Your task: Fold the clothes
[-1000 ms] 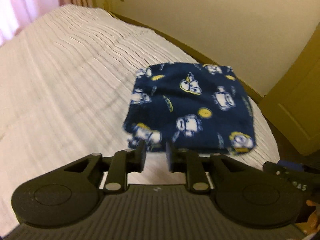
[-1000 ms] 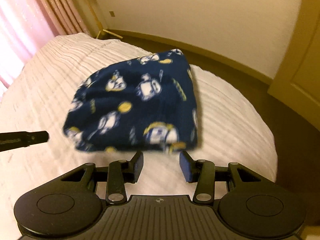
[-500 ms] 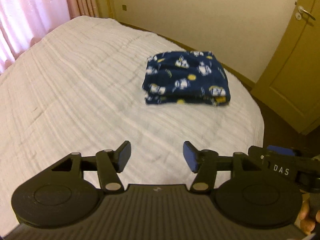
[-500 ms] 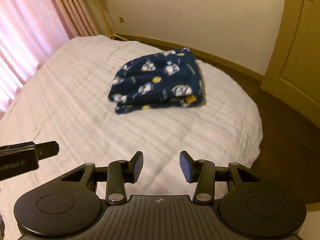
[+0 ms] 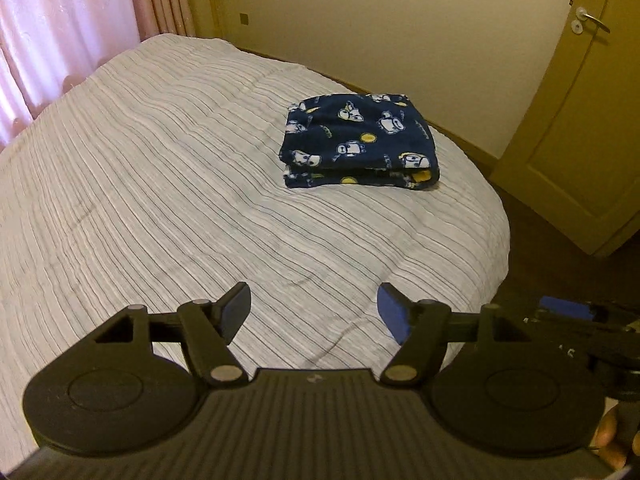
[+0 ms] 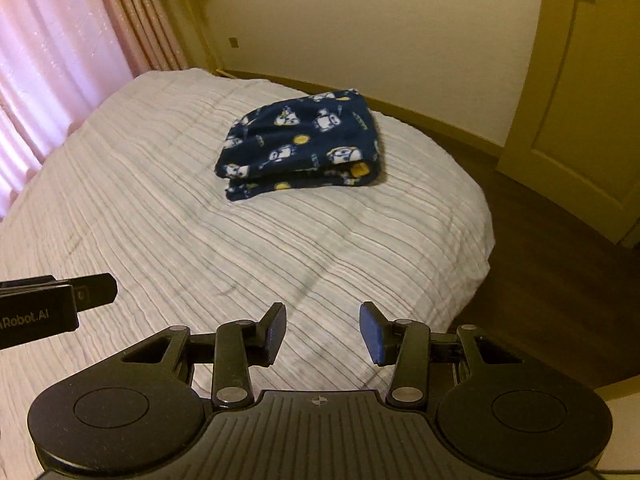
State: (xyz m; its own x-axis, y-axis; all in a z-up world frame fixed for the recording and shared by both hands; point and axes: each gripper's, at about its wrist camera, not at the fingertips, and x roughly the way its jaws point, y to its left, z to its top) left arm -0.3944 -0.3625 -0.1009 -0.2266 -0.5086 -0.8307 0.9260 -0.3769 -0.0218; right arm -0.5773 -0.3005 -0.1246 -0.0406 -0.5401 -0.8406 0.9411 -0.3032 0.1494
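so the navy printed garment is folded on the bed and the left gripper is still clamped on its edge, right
Not quite. The navy printed garment is folded on the bed, but the left gripper is open and well clear of it, holding nothing, as the left wrist view shows.

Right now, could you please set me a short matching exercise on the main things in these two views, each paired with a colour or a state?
Things:
1. folded garment
2. bedspread
3. curtain
4. left gripper

Colours or states:
A. pink, hanging by the window
B. navy with a cartoon print, lying on the bed
C. jaws open, holding nothing
D. white, ribbed

Pairs: 1-B, 2-D, 3-A, 4-C
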